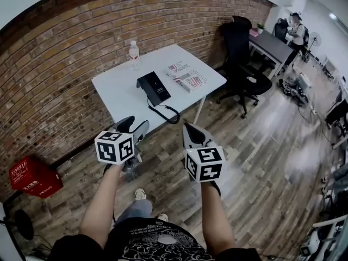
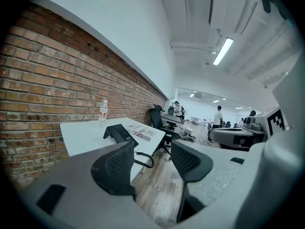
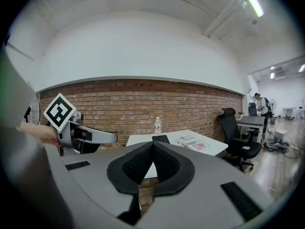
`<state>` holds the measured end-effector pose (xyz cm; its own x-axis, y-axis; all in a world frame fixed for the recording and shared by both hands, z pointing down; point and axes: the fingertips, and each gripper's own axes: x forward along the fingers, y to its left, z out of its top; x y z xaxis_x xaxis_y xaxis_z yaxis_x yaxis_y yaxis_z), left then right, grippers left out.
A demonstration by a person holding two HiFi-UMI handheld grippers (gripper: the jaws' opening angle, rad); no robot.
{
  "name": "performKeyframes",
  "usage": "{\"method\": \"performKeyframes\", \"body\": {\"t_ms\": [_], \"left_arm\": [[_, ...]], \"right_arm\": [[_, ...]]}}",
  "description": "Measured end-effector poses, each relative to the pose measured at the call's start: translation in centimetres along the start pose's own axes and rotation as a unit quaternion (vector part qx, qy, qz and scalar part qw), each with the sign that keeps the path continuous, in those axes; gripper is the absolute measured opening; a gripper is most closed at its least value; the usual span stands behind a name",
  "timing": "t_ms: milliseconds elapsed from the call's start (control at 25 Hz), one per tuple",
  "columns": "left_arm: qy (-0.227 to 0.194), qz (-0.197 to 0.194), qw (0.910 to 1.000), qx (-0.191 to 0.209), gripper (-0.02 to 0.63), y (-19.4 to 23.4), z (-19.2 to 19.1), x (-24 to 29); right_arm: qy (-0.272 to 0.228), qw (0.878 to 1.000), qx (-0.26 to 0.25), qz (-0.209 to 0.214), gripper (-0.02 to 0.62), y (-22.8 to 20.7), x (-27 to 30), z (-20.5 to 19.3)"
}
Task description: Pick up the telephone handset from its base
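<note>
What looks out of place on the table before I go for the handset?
Only the coiled cord: it loops off the front edge of the table and hangs free. The telephone sits flat, the bottle stands upright, nothing spilled.

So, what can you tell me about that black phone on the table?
The telephone is a black, plastic-looking desk set, wedge-shaped with its back raised. It sits on the white table near the front edge, with nothing else touching it. Its coiled black cord loops over that edge. The handset seems to be in place on it; finer details are too small to tell.
</note>
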<state>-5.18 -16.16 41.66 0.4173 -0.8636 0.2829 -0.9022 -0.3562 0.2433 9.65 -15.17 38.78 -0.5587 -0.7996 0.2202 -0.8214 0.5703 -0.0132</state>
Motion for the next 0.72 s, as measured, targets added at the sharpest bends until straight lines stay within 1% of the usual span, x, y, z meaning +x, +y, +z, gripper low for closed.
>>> {"method": "performKeyframes", "body": {"t_ms": [320,560,720], "left_arm": [[0.005,-0.020,0.9984,-0.052,0.224,3.1,0.1,4.9],[0.017,-0.029,0.9943,-0.101,0.224,7.6,0.2,9.6],[0.033,-0.030,0.9905,-0.130,0.224,10.9,0.0,12.9]], "right_arm": [[0.002,1.000,-0.005,0.007,0.000,-1.9,5.1,0.3],[0.015,1.000,-0.009,0.008,0.000,-3.3,10.8,0.9],[0.022,1.000,-0.008,0.005,0.000,-4.3,14.5,1.4]]}}
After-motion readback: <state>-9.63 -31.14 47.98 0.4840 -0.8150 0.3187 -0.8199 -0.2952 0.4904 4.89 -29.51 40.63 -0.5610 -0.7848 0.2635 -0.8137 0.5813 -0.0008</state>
